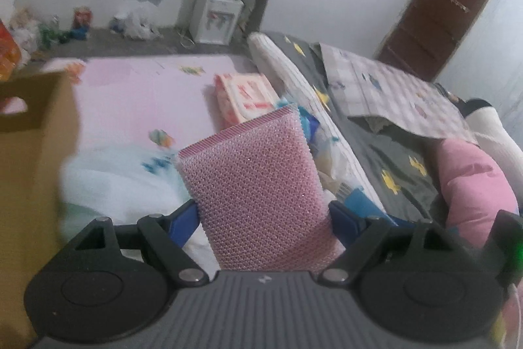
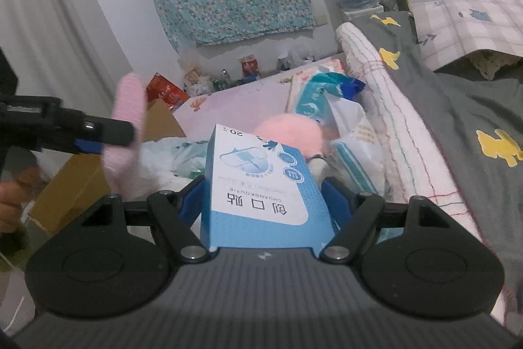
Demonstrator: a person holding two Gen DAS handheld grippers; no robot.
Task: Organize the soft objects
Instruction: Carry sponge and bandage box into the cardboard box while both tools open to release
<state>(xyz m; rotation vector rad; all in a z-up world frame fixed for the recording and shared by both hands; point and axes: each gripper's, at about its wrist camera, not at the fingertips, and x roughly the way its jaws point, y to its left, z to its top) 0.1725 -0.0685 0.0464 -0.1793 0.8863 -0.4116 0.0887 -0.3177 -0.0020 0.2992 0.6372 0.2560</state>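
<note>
My left gripper (image 1: 263, 215) is shut on a pink mesh sponge (image 1: 255, 185) and holds it up above the pink mat (image 1: 140, 97). The sponge and left gripper also show at the left of the right wrist view (image 2: 126, 126). My right gripper (image 2: 261, 195) is shut on a blue and white plaster box (image 2: 258, 185). A cardboard box (image 1: 32, 152) stands at the left, also seen in the right wrist view (image 2: 75, 182). A pink fluffy ball (image 2: 291, 136) lies just beyond the plaster box.
Tissue packs (image 1: 245, 97) (image 2: 313, 97) and white plastic bags (image 1: 124, 182) lie on the mat. A bed with a grey cover (image 1: 385, 159) and a pink pillow (image 1: 474, 185) is on the right. A water dispenser (image 1: 219, 12) stands by the wall.
</note>
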